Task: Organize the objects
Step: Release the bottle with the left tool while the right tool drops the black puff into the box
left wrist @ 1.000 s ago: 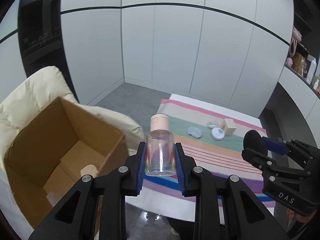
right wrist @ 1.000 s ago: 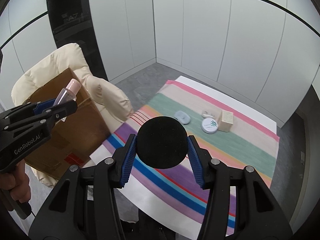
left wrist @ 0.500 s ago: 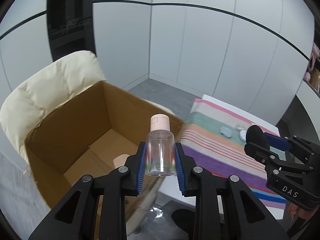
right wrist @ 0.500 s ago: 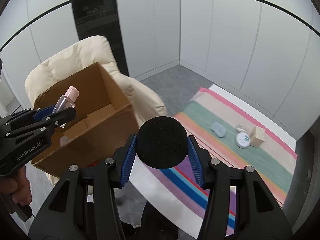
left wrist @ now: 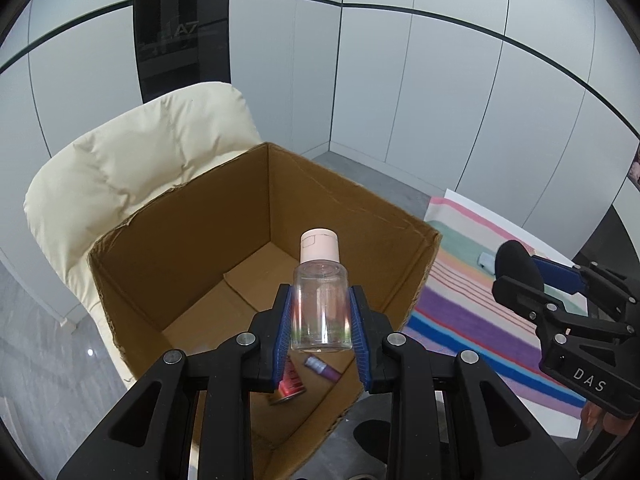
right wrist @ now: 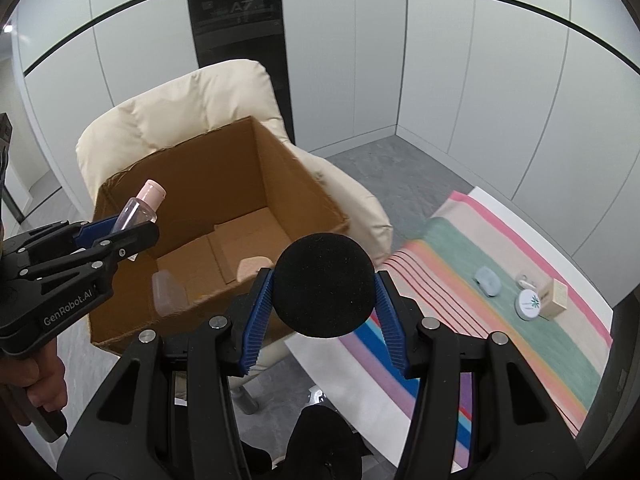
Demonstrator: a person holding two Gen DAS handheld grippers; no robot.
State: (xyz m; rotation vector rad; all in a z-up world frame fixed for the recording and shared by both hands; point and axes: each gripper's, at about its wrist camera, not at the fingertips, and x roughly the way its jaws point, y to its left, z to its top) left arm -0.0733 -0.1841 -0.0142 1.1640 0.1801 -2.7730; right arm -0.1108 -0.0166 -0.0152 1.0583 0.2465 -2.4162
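My left gripper (left wrist: pixel 321 316) is shut on a clear plastic bottle (left wrist: pixel 321 304) with a pink cap, held upright over the open cardboard box (left wrist: pixel 172 248). From the right wrist view the same bottle (right wrist: pixel 138 210) hangs above the box's near left corner. My right gripper (right wrist: pixel 324 292) is shut on a black foam ball (right wrist: pixel 324 286), just right of the box (right wrist: pixel 276 184) and above its near edge. In the left wrist view the ball (left wrist: pixel 518 266) and right gripper (left wrist: pixel 520 276) sit at the right, over the striped cloth.
The box rests on a cream padded chair (right wrist: pixel 192 108). Inside lie a red can (left wrist: pixel 292 384), a purple tube (left wrist: pixel 322 366), a clear container (right wrist: pixel 168 294) and a beige pad (right wrist: pixel 250 268). On the striped cloth (right wrist: pixel 460 264): a blue case (right wrist: pixel 488 282), white round tin (right wrist: pixel 530 304), small beige box (right wrist: pixel 556 294).
Both grippers have swung left from over the striped table toward the chair. The box now fills the middle of both views, and the bottle hangs over its opening.
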